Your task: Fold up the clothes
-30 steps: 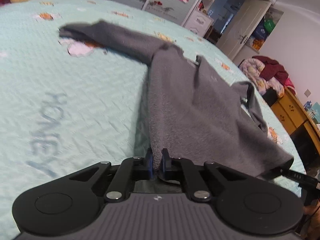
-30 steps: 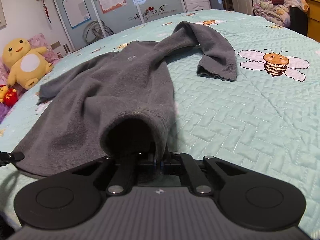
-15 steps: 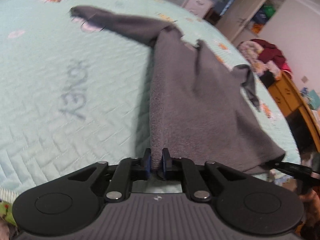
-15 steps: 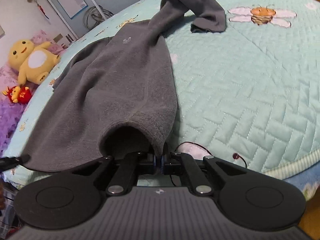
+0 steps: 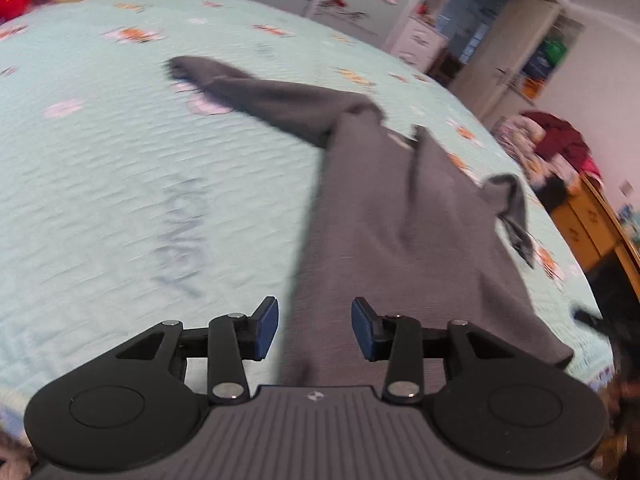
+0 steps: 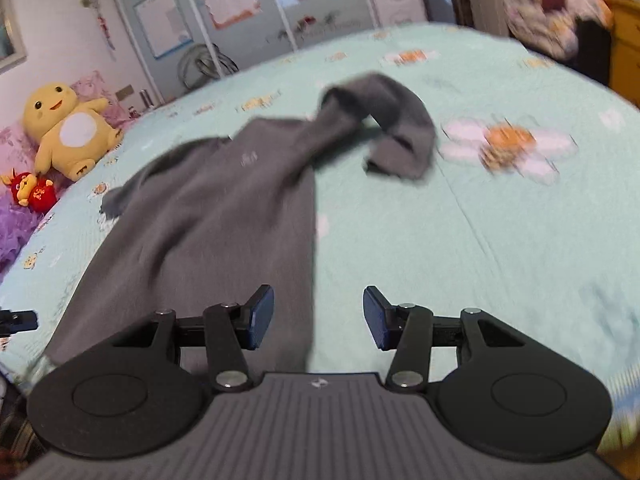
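A grey long-sleeved sweater (image 5: 400,216) lies stretched out on the mint green bedspread (image 5: 120,200), its hem at the near bed edge and sleeves spread at the far end. My left gripper (image 5: 315,329) is open above the hem's left corner. My right gripper (image 6: 319,317) is open above the hem's right corner of the sweater (image 6: 224,216). One sleeve (image 6: 400,132) lies bent to the right. Neither gripper holds cloth. Both views are blurred by motion.
A yellow plush toy (image 6: 64,128) and red toys (image 6: 30,196) sit at the bed's head. A pile of clothes (image 5: 560,148) and a wooden dresser (image 5: 592,220) stand beside the bed. Wardrobes line the far wall.
Both grippers were shut on the sweater's hem and pulling it toward the bed edge; now both have opened and let the hem go, and have lifted slightly.
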The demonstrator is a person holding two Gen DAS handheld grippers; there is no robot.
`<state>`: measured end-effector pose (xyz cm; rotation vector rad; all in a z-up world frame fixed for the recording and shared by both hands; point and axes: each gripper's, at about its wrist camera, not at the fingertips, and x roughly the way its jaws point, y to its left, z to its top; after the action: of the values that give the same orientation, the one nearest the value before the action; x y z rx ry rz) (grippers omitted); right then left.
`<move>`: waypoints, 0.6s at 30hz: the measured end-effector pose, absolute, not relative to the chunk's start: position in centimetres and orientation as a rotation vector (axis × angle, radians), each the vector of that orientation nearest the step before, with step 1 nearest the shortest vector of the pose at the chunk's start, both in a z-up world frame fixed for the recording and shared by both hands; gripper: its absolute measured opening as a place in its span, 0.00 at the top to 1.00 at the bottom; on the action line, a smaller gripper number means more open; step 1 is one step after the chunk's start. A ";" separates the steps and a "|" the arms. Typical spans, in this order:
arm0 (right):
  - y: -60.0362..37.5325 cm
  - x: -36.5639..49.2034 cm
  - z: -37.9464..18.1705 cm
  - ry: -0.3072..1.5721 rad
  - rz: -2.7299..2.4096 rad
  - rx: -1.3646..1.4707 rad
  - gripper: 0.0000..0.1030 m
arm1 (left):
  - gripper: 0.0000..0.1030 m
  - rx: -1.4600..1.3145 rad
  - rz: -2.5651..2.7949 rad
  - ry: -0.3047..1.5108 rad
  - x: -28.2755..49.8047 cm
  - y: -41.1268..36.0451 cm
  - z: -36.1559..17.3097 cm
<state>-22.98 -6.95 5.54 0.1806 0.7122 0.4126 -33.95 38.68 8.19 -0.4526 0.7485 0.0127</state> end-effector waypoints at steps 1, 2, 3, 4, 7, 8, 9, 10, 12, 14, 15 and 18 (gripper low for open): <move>-6.0 -21.7 5.6 0.694 0.425 0.177 0.51 | 0.59 -0.441 -0.011 0.746 -33.5 37.9 8.3; -5.2 -20.1 5.5 0.684 0.438 0.192 0.51 | 0.58 -0.429 -0.033 0.742 -33.0 37.1 8.4; -4.5 -18.2 5.3 0.683 0.450 0.220 0.51 | 0.58 -0.420 -0.052 0.737 -32.6 36.4 8.4; -3.8 -16.5 5.1 0.690 0.458 0.244 0.51 | 0.57 -0.414 -0.070 0.732 -32.0 35.7 8.4; -1.3 -11.1 4.2 0.718 0.459 0.268 0.51 | 0.53 -0.409 -0.113 0.743 -30.6 34.2 7.8; -0.5 -9.5 3.9 0.727 0.454 0.259 0.51 | 0.53 -0.406 -0.124 0.748 -30.2 33.7 7.6; 0.1 -8.1 3.4 0.740 0.447 0.265 0.51 | 0.53 -0.401 -0.133 0.754 -29.7 33.2 7.4; 0.6 -6.8 3.0 0.753 0.440 0.271 0.51 | 0.53 -0.397 -0.139 0.761 -29.3 32.8 7.1; 1.4 -4.4 2.0 0.793 0.450 0.312 0.51 | 0.52 -0.398 -0.147 0.775 -28.6 32.4 6.6; 2.1 -3.0 1.0 0.837 0.487 0.357 0.53 | 0.51 -0.408 -0.147 0.786 -28.1 32.4 6.1; 2.4 -2.4 0.4 0.857 0.486 0.358 0.55 | 0.51 -0.415 -0.146 0.791 -27.8 32.4 5.9; 2.5 -2.7 1.3 0.809 0.465 0.262 0.97 | 0.51 -0.433 -0.156 0.794 -27.2 32.5 5.5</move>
<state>-2.67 2.46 1.31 0.2622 0.8088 0.4648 -27.22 32.50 5.52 -0.4327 0.7942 -0.1557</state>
